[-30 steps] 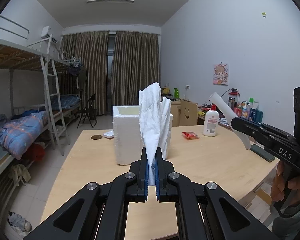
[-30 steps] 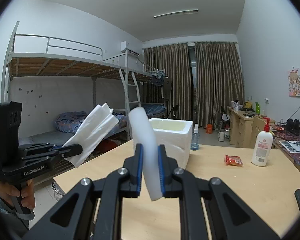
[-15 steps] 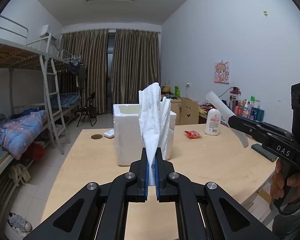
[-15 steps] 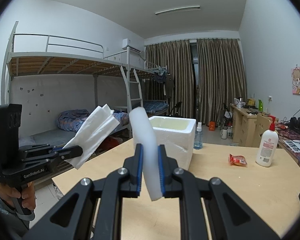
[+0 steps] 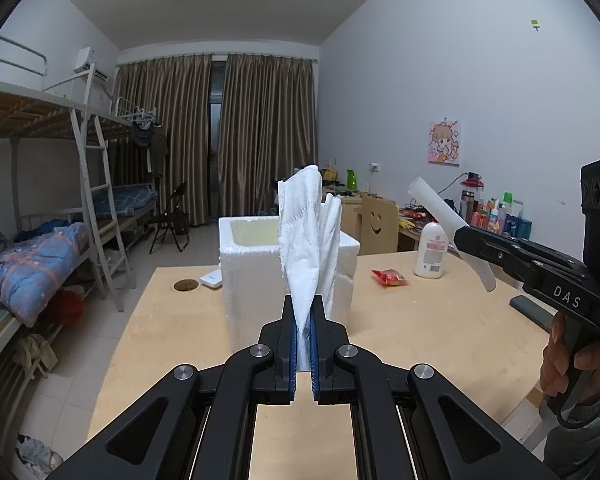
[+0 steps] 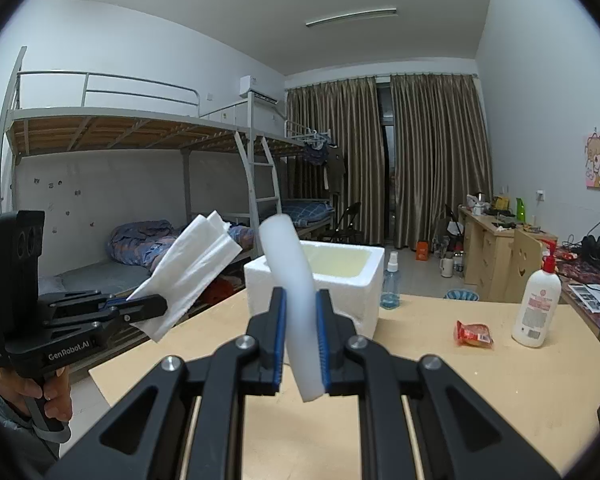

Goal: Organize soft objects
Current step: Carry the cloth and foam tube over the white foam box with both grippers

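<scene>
Left wrist view: the left gripper is clamped tight on a folded white tissue, which stands upright out of the tongs and fans toward twelve o'clock; the white foam box sits on the wooden table directly behind it, open side up. The risk here, as I judge it, is that the tissue is thin and limp; if the jaws part while it is short of the box mouth it could flutter down onto the table, or catch on the near rim. The gripper points slightly downward, level across, aimed at the box. At three o'clock the right gripper enters from the frame edge, a hand wrapped round its handle.

Right wrist view: the right gripper is closed narrowly on a white foam strip, pinched near its lower end; the strip curves up toward eleven o'clock, so it may spring or pivot in the pads and strike the box wall. The gripper tilts a little below level. At nine o'clock the left gripper holds the tissue out over the table edge; a red packet and lotion bottle lie at three o'clock, well apart from the box.
</scene>
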`<state>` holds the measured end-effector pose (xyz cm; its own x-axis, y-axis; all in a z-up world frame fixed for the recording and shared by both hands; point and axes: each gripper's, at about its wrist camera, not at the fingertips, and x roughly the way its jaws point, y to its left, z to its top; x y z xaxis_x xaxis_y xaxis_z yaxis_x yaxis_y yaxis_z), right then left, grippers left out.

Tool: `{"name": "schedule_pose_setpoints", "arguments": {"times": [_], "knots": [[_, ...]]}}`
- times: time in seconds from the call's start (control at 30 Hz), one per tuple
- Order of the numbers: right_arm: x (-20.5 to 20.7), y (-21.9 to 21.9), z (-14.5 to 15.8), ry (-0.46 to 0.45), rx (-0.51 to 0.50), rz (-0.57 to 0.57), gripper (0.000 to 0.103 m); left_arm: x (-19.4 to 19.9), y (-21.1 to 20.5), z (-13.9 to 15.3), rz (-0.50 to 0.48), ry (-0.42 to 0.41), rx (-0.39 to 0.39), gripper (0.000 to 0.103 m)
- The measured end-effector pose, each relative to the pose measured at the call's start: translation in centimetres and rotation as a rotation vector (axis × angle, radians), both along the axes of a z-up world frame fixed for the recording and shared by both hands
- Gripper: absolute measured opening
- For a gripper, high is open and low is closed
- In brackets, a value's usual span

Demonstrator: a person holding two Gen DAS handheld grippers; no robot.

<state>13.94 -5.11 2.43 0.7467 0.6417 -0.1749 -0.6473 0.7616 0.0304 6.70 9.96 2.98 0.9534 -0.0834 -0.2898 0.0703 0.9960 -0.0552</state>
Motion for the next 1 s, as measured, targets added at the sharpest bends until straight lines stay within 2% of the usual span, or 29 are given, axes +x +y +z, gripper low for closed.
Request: {"name": "schedule_pose_setpoints", "arguments": {"times": [0.73, 1.0], "knots": [[5.1, 2.0, 3.7, -0.006, -0.017, 0.009, 0.017, 9.0, 2.3, 4.2, -0.009, 0.025, 0.011, 0.005], [6.5, 3.4, 4.9, -0.015, -0.023, 0.028, 0.017, 12.0, 2.8, 6.1, 0.008, 0.025, 0.046, 0.005]]}}
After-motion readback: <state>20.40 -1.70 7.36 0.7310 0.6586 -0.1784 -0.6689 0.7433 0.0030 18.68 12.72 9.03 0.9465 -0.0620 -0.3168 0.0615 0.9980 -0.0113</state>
